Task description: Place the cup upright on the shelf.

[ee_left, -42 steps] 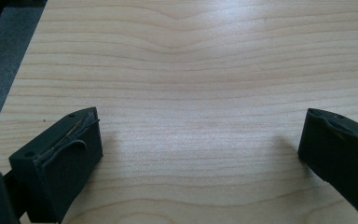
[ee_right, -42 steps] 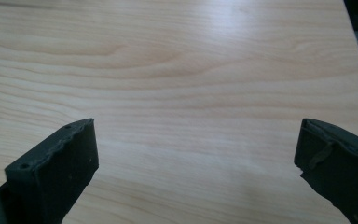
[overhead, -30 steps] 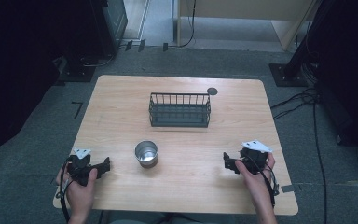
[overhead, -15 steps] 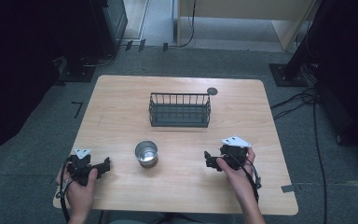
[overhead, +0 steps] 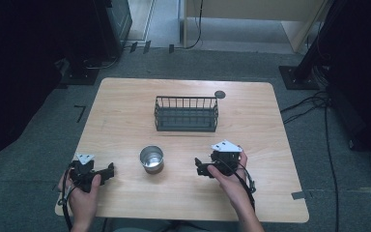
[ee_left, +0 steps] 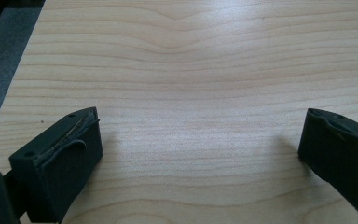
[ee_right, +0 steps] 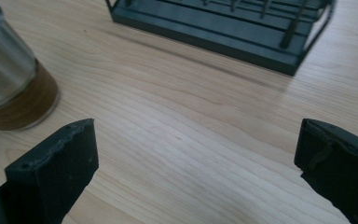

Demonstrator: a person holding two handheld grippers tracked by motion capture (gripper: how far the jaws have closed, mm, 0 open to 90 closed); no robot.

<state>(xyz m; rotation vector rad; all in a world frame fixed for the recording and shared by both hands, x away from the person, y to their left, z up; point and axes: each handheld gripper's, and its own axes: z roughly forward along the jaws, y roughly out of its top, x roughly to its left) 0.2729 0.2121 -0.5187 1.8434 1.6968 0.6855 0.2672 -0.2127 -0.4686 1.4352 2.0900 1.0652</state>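
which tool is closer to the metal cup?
The right tool: it sits just right of the cup, jaws open toward it. The left tool lies farther off.

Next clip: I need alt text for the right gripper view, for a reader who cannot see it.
The right gripper holds its two black jaws wide apart and empty above a light wooden table. A metal cup with a brown base stands at upper left, and a dark wire basket sits beyond.
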